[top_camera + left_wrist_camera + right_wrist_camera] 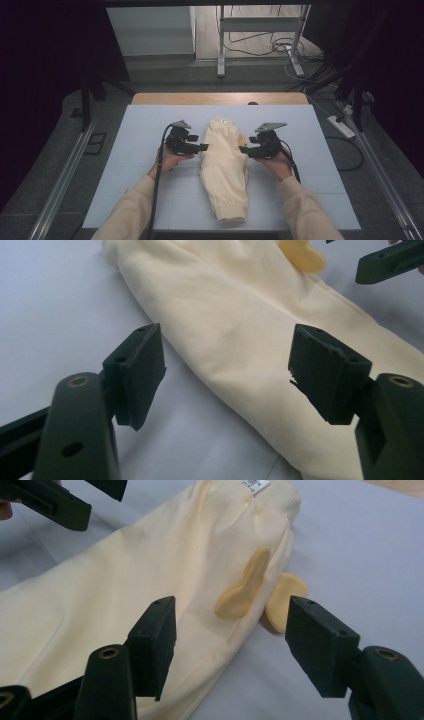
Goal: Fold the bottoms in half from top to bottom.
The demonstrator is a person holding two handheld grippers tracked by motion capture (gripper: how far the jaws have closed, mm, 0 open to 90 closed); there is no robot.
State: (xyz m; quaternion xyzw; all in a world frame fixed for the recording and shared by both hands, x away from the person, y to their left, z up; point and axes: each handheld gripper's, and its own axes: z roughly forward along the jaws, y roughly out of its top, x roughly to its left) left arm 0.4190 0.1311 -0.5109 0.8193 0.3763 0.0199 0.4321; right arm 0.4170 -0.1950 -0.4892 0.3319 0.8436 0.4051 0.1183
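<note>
Cream-yellow cotton is lying folded lengthwise down the middle of the pale blue table cover [140, 130]: 1 pair of cuffed jogging trousers [223, 167], the legs stacked into a single long strip, the ribbed waistband at the far end and the ankle cuff nearest the person. It is sitting between the 2 hand-held grippers, which suggests a fold is being worked on from both sides at once.

At the trousers' left edge the left gripper [201, 147] is hovering with its jaws standing wide and nothing between them; in the left gripper view its pads [142, 372] are framing the cloth's edge without pressing on it. Opposite it, the right gripper [244, 149] is hovering at the right edge, also spread wide and empty, its pads [155, 642] straddling the seam. Both are pointing inward at about mid-length, probably lining up a grasp for the next fold.

Darker yellow tabs [245, 585] are sticking out near the waistband, 2 in all, likely drawcord ends, with 1 white label [256, 485] showing at the waist.
</note>
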